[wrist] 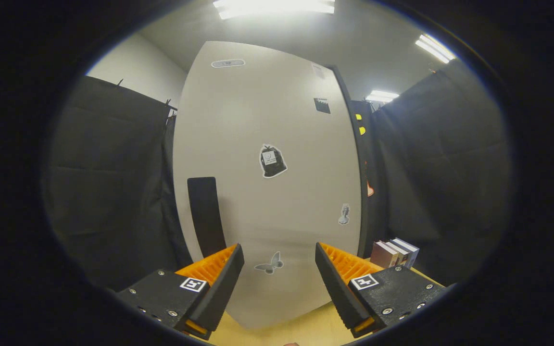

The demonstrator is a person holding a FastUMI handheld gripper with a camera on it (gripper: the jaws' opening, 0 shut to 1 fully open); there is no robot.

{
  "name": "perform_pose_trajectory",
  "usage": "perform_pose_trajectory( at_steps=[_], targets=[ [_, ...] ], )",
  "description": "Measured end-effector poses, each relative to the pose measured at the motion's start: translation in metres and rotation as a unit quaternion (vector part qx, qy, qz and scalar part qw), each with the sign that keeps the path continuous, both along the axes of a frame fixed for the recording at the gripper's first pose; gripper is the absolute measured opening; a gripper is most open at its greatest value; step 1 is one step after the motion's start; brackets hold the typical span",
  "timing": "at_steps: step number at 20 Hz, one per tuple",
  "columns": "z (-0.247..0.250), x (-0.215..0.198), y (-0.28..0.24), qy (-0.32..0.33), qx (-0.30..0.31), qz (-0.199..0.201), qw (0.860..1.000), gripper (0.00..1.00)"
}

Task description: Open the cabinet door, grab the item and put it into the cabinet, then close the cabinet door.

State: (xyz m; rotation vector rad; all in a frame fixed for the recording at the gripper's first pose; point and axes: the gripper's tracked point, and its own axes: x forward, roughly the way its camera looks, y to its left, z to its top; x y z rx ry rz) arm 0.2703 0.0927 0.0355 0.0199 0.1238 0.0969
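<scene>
Gripper view: hand-held gripper [279, 259] spread apart, empty, cabinet door [267, 168] shut just ahead.

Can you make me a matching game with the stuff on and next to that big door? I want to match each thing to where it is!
Things:
1. long black door handle
2. grey butterfly sticker
3. small stack of books
4. open gripper

Places:
A. on the pale cabinet door, between the two fingers
B. on the wooden tabletop, right of the door
C. on the door, just beyond the left finger
D. facing the shut door, holding nothing

Pairs: 1-C, 2-A, 3-B, 4-D
</scene>
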Motion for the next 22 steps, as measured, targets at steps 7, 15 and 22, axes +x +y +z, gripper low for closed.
perform_pose_trajectory(
  at_steps=[7,15,22],
  targets=[
    [-0.014,-0.002,0.025,0.006,-0.005,0.024,1.0,0.93],
    [-0.006,-0.063,0.01,-0.02,-0.013,0.044,0.999,0.93],
    [-0.011,-0.117,-0.012,-0.049,-0.011,0.035,0.998,0.93]
  ],
)
